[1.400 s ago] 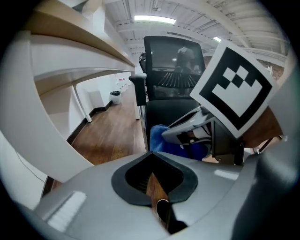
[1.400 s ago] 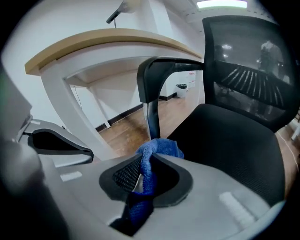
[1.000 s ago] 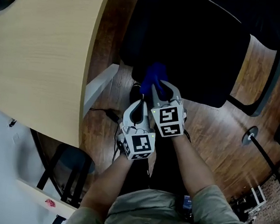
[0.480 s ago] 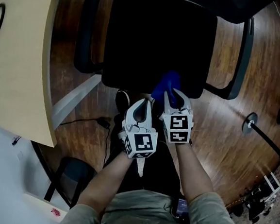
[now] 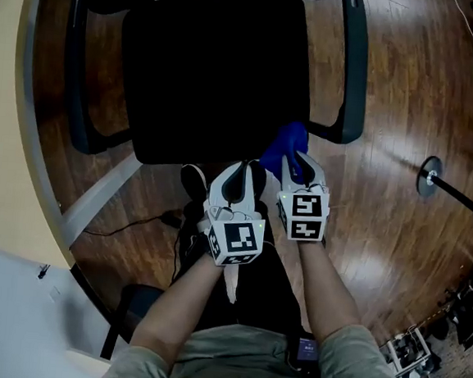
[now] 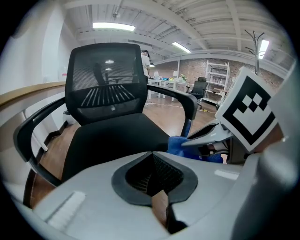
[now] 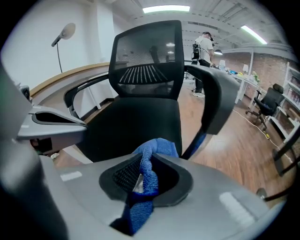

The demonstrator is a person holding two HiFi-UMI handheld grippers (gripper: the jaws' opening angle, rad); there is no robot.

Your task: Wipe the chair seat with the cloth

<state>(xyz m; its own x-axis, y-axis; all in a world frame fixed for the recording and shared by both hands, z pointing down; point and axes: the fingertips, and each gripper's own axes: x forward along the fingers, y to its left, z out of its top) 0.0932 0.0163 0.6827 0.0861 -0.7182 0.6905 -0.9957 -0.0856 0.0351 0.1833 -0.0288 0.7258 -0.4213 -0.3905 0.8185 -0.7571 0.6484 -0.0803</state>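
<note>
The black chair seat (image 5: 213, 83) fills the upper middle of the head view, with its front edge toward me. A blue cloth (image 5: 283, 145) hangs over the seat's front right corner, and my right gripper (image 5: 295, 158) is shut on it. In the right gripper view the cloth (image 7: 146, 176) is bunched between the pads, with the seat (image 7: 136, 122) just beyond. My left gripper (image 5: 241, 171) hovers beside the right one at the seat's front edge, jaws shut and holding nothing. The left gripper (image 6: 152, 157) faces the seat (image 6: 112, 140) and the mesh backrest (image 6: 105, 82).
Armrests (image 5: 355, 71) (image 5: 74, 87) flank the seat. A curved wooden desk edge (image 5: 12, 123) runs down the left, with a white panel (image 5: 95, 200) and a floor cable (image 5: 134, 226) beneath it. A stand's round base (image 5: 428, 174) sits on the wood floor at the right.
The view has swung round, so the chair now sits square in front of me. Both grippers have travelled together along the seat's front edge to its right corner, cloth still held.
</note>
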